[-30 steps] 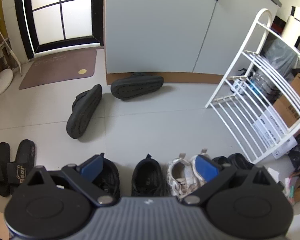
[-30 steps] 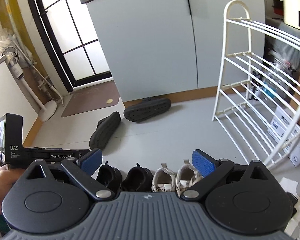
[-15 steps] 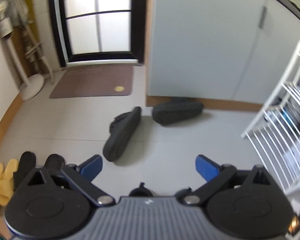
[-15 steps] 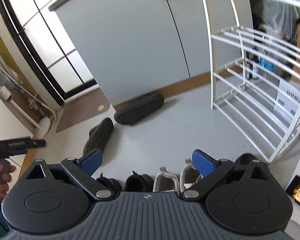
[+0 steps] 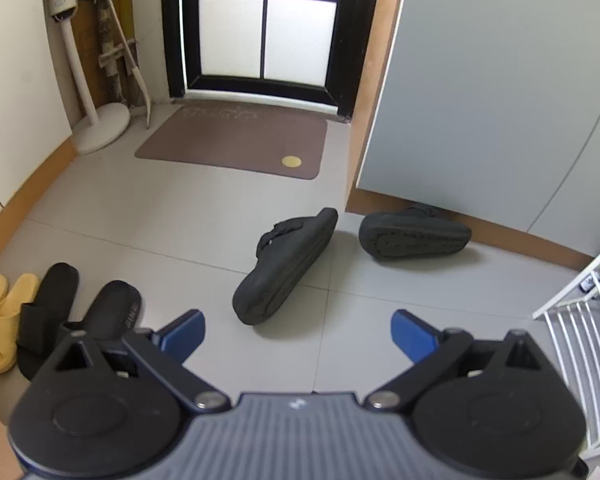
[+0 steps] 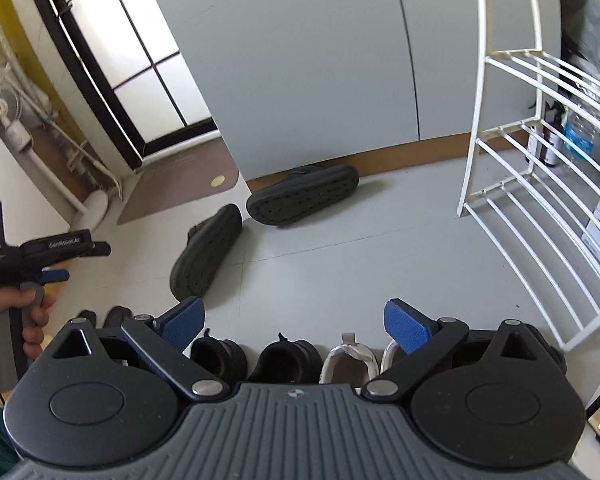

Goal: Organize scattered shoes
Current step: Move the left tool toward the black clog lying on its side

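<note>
Left claw [image 5: 298,330] now faces the tipped black sandal [image 5: 286,266] at frame centre, spread and empty; right claw [image 6: 294,322] likewise; approach step, next descend and grip.

Black sandals [image 5: 286,266], yellow slippers [image 5: 0,320], brown doormat [image 5: 236,140], white rack [image 6: 540,184], blue fingertips [image 5: 184,330].

2 sandals [image 5: 286,266] on the floor between doormat [image 5: 236,142] and shoe row [image 6: 284,356].

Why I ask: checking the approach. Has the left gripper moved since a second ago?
Yes. The left gripper swung left and forward: the doormat now sits centred ahead.
</note>
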The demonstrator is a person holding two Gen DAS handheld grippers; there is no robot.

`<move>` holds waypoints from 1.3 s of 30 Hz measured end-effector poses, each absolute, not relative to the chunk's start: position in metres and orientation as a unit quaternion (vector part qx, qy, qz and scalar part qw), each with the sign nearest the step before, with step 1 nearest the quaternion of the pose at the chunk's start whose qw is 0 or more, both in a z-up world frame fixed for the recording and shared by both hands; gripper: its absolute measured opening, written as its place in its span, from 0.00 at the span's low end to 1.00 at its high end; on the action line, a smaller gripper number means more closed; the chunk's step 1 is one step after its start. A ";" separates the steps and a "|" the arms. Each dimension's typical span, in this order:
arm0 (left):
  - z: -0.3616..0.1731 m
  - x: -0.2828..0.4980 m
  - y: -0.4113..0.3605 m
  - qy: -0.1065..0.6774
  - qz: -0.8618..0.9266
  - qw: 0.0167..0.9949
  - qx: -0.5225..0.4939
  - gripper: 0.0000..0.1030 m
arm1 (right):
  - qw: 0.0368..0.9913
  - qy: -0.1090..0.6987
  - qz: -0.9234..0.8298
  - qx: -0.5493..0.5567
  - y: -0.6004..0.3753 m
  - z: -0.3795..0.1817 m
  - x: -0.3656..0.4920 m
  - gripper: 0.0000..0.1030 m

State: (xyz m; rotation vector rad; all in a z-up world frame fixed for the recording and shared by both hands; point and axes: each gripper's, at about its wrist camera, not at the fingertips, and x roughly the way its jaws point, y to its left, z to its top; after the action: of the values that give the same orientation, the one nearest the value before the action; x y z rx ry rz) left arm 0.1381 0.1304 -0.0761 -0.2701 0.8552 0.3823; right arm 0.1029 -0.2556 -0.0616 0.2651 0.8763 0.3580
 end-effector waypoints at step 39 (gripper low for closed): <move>-0.223 0.296 0.233 0.466 0.154 0.869 -0.054 0.97 | 0.862 0.443 0.227 0.098 -0.156 -0.247 0.167 0.96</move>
State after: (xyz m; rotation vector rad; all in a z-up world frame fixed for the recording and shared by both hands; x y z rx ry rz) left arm 0.2961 0.2326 -0.2234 -0.1136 0.9756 0.3220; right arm 0.1670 -0.1565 -0.2467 0.2046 0.9301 0.4757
